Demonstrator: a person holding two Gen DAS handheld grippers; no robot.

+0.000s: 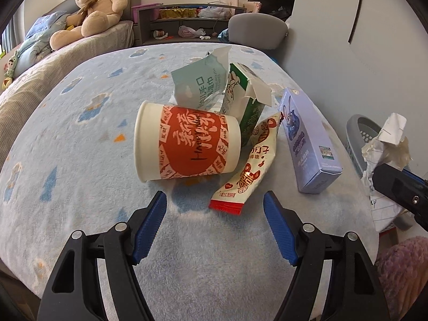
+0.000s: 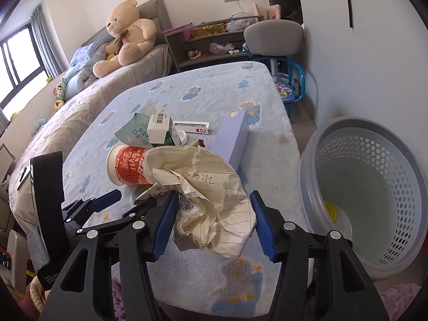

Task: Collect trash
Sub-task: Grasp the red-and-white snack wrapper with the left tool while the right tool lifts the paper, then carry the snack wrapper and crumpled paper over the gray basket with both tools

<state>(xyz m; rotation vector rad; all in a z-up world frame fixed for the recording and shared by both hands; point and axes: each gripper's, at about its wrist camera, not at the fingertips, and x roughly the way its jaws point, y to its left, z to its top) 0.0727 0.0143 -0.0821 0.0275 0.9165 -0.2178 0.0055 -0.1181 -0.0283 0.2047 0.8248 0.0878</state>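
Trash lies on a table under a light-blue fleece cover. A red-and-white paper cup lies on its side, with a candy wrapper, a green carton, a teal wipes packet and a lilac box around it. My left gripper is open and empty, just short of the cup and wrapper. My right gripper is shut on a crumpled lined paper, held above the table's near edge; the paper also shows in the left wrist view. The cup lies behind the paper.
A grey perforated basket stands on the floor right of the table, with a yellow item at its bottom. A playing card lies behind the carton. A bed with a teddy bear is to the left. A grey chair stands at the far end.
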